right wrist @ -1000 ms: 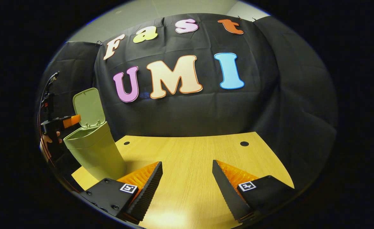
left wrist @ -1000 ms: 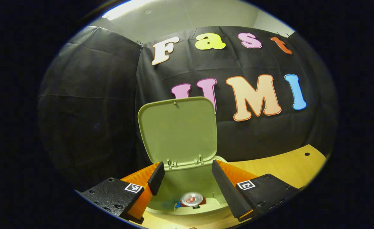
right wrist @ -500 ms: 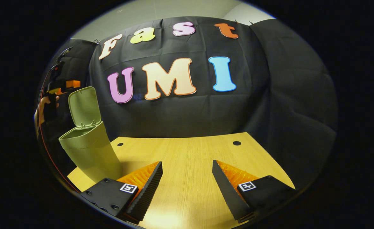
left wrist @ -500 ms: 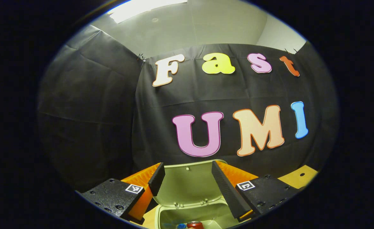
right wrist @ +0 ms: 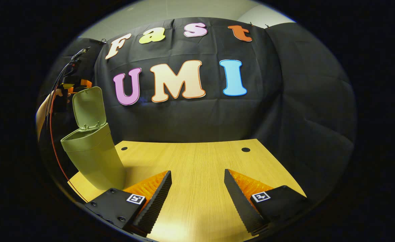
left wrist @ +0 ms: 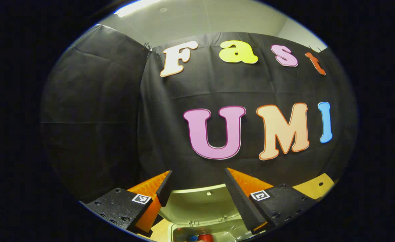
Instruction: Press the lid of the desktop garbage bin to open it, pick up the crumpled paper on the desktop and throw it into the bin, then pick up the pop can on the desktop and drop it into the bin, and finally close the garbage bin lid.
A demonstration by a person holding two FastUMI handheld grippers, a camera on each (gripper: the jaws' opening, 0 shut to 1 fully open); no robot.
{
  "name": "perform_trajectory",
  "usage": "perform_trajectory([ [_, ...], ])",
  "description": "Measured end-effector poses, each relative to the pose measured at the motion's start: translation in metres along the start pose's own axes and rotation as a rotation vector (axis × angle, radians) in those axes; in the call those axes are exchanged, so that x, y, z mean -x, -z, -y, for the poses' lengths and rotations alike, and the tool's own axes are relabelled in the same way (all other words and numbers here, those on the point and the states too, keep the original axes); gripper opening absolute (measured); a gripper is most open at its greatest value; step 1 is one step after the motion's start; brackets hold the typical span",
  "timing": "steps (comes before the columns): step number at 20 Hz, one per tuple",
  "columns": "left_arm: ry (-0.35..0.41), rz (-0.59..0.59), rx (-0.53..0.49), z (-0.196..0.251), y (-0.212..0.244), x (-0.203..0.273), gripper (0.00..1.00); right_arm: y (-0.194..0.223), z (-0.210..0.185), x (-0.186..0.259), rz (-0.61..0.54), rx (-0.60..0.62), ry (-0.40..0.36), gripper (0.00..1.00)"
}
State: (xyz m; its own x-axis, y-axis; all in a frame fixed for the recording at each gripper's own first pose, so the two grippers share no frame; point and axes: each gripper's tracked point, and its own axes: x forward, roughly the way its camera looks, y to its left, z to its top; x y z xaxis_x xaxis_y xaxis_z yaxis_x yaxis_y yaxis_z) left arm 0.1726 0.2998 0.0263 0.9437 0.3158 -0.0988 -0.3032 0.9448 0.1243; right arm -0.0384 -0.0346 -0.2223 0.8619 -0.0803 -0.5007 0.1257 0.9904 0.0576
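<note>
With the red pop can (left wrist: 205,237) now lying inside the pale green plastic garbage bin (right wrist: 91,158), whose hinged lid (right wrist: 89,107) stands upright, the left tool (left wrist: 197,198) has risen above the lid's top edge, jaws apart and empty, likely to push it shut. Beside the bin, the right tool (right wrist: 197,198) hovers open over the wooden bench (right wrist: 200,161).

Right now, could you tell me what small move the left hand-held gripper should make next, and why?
Probably tip the upright pale green plastic lid forward and down. The red pop can already lies inside the green desktop bin, and the open left hand-held gripper sits at the lid's top edge, so closing seems all that remains.
</note>
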Motion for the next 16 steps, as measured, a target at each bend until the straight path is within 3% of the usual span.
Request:
perform_trajectory([
  [1, -0.003, -0.015, 0.009, 0.002, 0.002, 0.003, 0.9, -0.002, 0.001, -0.001, 0.001, 0.0, -0.006, 0.99],
  [2, -0.004, -0.01, 0.019, 0.003, 0.002, 0.007, 0.95, -0.003, 0.003, -0.002, 0.005, -0.001, -0.014, 0.99],
  [5, -0.013, -0.019, 0.04, 0.007, 0.008, 0.027, 0.9, -0.003, 0.006, -0.007, 0.001, -0.005, -0.042, 0.99],
  [7, -0.013, -0.025, 0.032, 0.012, 0.013, 0.044, 0.94, -0.001, 0.006, -0.011, -0.007, -0.003, -0.065, 0.99],
  [16, -0.002, -0.057, 0.044, 0.025, 0.054, 0.105, 0.95, 0.002, -0.02, -0.027, -0.02, 0.026, -0.177, 0.99],
])
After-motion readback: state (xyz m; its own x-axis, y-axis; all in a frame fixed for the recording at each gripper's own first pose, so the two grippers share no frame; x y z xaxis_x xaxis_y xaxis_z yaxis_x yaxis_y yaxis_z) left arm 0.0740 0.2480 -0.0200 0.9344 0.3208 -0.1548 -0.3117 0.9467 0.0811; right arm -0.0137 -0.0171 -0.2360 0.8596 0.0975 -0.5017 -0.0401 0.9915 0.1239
